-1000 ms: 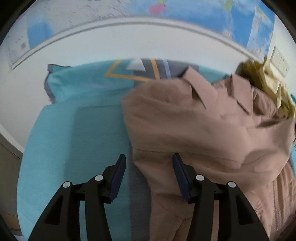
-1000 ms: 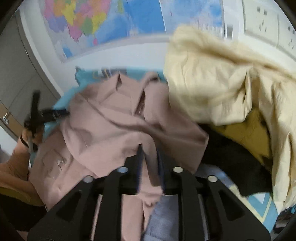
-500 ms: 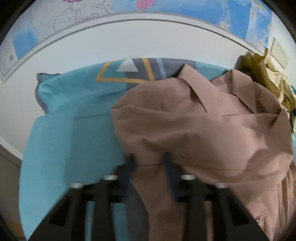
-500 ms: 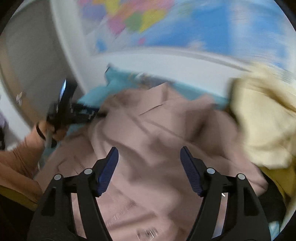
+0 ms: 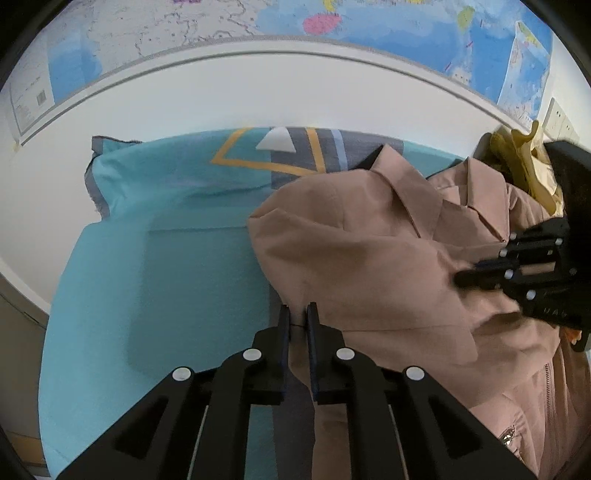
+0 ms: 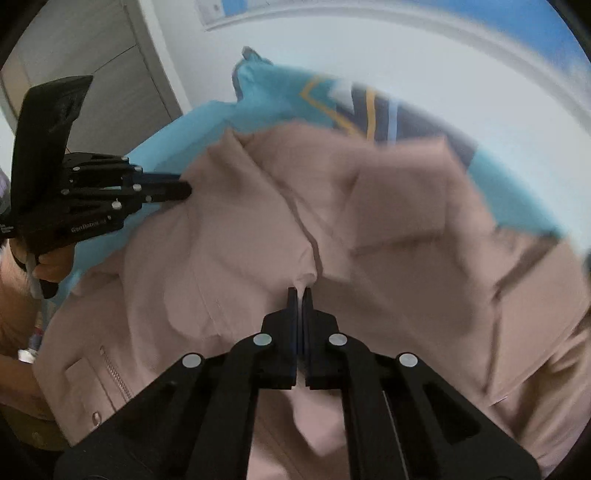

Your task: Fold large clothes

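A dusty-pink collared jacket [image 5: 388,258] lies crumpled on a turquoise cloth [image 5: 166,277]; it fills the right wrist view [image 6: 258,229] too. My left gripper [image 5: 297,317] is shut on the jacket's left edge, and it also shows in the right wrist view [image 6: 184,190]. My right gripper [image 6: 300,295] is shut on a pinched fold in the middle of the jacket, and it shows at the right of the left wrist view [image 5: 469,271].
The turquoise cloth has a grey, yellow and white pattern [image 5: 288,151] at the back. A white wall with a map [image 5: 332,22] stands behind. A yellow garment pile [image 5: 524,162] lies at far right. A grey cabinet door [image 6: 92,66] stands to the left.
Both grippers have closed on the jacket: the left was open a second ago, the right opened, swung left across the jacket and shut on a fold.
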Tool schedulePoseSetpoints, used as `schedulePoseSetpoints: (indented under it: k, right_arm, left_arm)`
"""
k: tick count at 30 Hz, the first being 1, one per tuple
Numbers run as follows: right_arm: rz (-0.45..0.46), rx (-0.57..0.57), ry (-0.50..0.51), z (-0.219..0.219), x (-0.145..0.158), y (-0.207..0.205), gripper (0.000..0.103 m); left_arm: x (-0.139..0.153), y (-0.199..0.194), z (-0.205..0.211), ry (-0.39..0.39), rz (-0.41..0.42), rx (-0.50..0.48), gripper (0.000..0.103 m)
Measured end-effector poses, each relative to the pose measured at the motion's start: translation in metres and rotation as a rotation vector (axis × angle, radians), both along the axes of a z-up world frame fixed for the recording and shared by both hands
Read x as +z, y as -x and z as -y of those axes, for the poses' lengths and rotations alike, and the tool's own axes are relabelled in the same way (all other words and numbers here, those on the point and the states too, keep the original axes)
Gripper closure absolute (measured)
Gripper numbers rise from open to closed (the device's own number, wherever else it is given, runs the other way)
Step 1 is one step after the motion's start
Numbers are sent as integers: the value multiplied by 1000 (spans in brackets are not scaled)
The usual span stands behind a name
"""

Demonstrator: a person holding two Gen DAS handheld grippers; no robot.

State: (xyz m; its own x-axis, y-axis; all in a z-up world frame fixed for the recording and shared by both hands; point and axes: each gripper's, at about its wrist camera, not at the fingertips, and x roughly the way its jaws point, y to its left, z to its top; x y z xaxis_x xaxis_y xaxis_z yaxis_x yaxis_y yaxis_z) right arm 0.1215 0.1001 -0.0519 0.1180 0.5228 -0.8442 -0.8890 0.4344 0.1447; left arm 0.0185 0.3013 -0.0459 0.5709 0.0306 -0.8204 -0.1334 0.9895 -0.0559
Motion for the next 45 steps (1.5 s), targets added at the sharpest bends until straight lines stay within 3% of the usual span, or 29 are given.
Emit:
schedulePoseSetpoints:
  k: [4,7,8,9,10,12,17,20,22,24,26,29,34,37,40,45]
  right_arm:
    - [142,-62,-51,-14,32,-7,101]
    - [162,-102,-68,-27,26,-16,100]
    - [137,-103,-23,-33,15,-18,97]
    - [119,-121,27,-37,4,-21,85]
    - [107,-135,41,-36,-1,-21,80]
    - [65,-157,-1,-16,2,-22,60]
    - [51,-270,-147,92,39,-7,42]
    - [6,-345,-130,149,32,1,44]
    - [4,-393,-37,174,12,4,44]
    - [-1,-451,19,196,-2,5,58]
    - [16,-481,23,215,-9,8,63]
    - [17,-525,-10,229,1,16,62]
    - [58,-498,-100,241,24,48,54]
    - [83,-470,-27,235,10,54,50]
    - [62,-537,1,239,-6,43,51]
    - [-1,-596,-132,254,7,49,47]
  left_arm:
    - [12,5,-1,8,43,1,94]
    - [21,10,6,17,72,-21,89]
    - [23,12,12,9,76,-37,84]
    - [24,13,15,-1,78,-45,80]
    - [24,15,22,-14,80,-66,78]
    - [25,19,32,-32,87,-109,73]
    - [20,31,56,-54,109,-259,68]
    - [2,30,66,-42,41,-320,68]
    - [-7,33,70,-67,24,-332,68]
    - [-11,38,74,-124,30,-359,68]
    - [-18,44,80,-191,21,-391,68]
    - [-11,50,76,-172,29,-387,68]
    - [6,61,66,-87,85,-354,52]
    - [-2,63,68,-84,61,-357,52]
    - [-15,61,72,-103,7,-337,52]
    - [0,78,52,-12,48,-238,42]
